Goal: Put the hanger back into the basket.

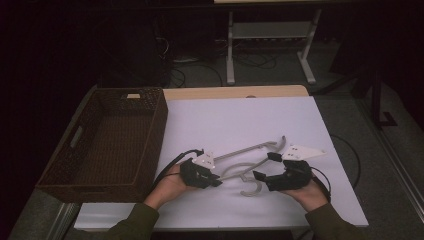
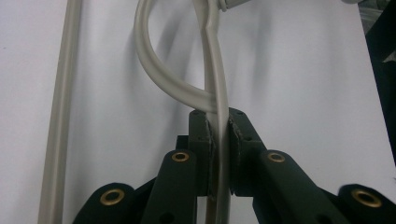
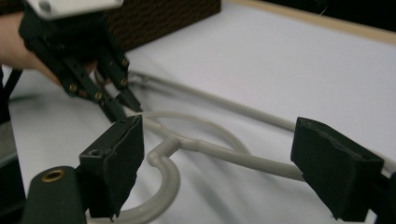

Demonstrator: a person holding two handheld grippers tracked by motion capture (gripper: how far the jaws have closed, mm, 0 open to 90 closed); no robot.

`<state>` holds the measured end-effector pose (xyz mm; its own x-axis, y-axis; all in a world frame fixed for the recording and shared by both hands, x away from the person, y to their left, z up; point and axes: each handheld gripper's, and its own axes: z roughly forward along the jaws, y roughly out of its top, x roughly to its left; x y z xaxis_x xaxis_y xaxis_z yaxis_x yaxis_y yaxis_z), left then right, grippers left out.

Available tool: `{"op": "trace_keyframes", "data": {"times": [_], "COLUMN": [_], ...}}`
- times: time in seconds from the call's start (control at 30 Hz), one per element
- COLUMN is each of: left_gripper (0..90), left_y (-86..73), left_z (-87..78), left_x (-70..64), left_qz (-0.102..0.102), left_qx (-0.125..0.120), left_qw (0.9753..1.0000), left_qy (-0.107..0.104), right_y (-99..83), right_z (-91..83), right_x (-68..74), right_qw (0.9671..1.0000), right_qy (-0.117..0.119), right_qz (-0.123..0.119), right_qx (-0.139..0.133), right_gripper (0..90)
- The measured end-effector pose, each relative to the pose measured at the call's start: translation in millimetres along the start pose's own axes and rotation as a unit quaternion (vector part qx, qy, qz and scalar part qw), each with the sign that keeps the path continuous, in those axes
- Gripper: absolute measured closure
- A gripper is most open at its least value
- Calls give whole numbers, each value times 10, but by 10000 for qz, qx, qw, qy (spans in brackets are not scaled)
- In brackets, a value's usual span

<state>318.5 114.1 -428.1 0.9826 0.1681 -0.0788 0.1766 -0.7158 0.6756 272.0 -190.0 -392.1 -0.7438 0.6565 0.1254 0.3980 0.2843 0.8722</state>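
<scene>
1. Left gripper (image 2: 219,140): jaws pinch a thin arm of the smooth pale-grey plastic hanger (image 1: 248,156), near the table's front edge.
2. Right gripper (image 3: 219,163): jaws spread wide, foam-like pads either side of the hanger's hook, not touching.
3. Dark woven wicker basket (image 1: 150,130) at the left edge of the matte white table (image 1: 240,120).
4. Dim room, cables on floor.

We hold both grippers low over the white table (image 1: 240,120), near its front edge, forearms reaching in from below. Our left gripper (image 2: 220,140), nearer the wicker basket (image 1: 102,145), has its jaws pinched tight on a grey hanger (image 2: 212,70). Our right gripper (image 3: 219,168), farther from the basket, keeps its jaws spread wide.
</scene>
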Motion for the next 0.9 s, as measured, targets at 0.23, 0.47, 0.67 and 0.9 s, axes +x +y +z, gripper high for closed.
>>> {"op": "trace_keyframes", "data": {"times": [0.23,0.47,0.67,0.9], "left_gripper": [820,820,820,821], "left_y": [-4,-18,-1,43], "left_z": [-115,-227,-308,-427], "left_x": [42,100,140,168], "left_qz": [-122,-478,-787,-1113], "left_qx": [-111,-273,-420,-607], "left_qw": [9997,9981,9955,9912], "left_qy": [162,272,319,372], "right_y": [9,-53,-165,-289], "right_z": [-211,-336,-409,-456], "right_x": [-145,-205,-232,-265], "right_qw": [9987,9971,9969,9965], "right_qy": [-249,-348,-398,-491], "right_qz": [275,417,368,390], "right_qx": [-363,-535,-563,-549], "right_gripper": [157,149,144,139]}}
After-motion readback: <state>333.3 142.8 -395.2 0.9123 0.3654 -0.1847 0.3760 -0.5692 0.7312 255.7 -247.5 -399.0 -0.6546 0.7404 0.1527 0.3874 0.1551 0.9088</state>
